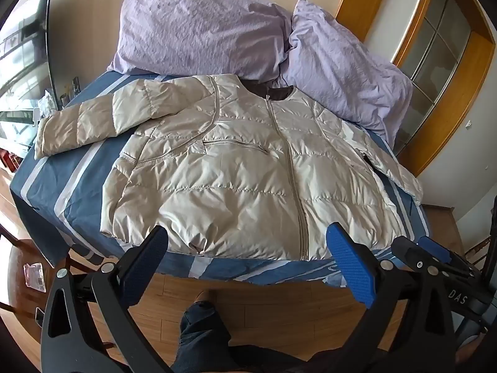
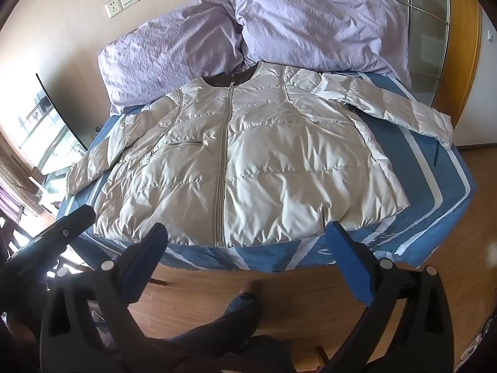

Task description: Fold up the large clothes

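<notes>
I see both hand-held grippers, left (image 1: 247, 242) and right (image 2: 247, 239), gaping empty short of the jacket (image 1: 236, 171) on the bed (image 1: 40, 180), two pillows (image 1: 202, 34) behind its collar.

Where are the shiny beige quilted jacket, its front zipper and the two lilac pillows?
Shiny beige quilted jacket (image 1: 236, 186): left wrist view, on the chest panel.
Front zipper (image 2: 223, 158): right wrist view, midway along the zipper.
Lilac pillows (image 2: 310, 28): right wrist view, on the middle of the right pillow.

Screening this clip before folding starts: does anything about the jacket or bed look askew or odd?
Nothing damaged. The puffer jacket lies flat and zipped on the bed, but its sleeves are uneven: one sleeve and the other sleeve both overhang the bed's sides.
</notes>
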Tool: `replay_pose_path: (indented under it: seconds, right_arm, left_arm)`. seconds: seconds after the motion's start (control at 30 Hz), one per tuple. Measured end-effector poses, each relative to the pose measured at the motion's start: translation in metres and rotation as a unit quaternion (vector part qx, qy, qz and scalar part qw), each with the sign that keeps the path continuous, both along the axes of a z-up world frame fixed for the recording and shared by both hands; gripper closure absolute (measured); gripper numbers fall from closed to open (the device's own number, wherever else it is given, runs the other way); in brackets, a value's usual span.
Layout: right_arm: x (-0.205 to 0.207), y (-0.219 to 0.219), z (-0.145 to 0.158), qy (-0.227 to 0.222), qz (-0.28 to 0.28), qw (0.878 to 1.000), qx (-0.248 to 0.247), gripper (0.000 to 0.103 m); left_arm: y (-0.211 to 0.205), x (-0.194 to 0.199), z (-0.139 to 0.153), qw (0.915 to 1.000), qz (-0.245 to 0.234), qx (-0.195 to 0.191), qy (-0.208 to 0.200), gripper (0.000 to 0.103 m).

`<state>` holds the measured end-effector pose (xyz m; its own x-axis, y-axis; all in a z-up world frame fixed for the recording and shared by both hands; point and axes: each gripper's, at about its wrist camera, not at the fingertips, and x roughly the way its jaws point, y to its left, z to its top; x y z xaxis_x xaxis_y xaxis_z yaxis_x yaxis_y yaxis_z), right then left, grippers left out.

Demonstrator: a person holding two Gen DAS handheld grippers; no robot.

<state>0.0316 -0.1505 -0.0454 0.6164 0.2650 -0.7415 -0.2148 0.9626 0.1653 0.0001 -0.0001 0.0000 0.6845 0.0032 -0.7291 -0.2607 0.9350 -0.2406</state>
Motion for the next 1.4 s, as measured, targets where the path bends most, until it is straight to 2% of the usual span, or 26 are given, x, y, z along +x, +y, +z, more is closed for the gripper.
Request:
replay_pose_path:
  seconds: [1.4]
  right_arm:
    - [-0.0032,-0.0029,0.0041,-0.007,0.001,1.0,0.0,0.002]
  left_arm:
    - [0.0,-0.0002,0.0003,1.0,-0.001,-0.001,-0.005,0.001]
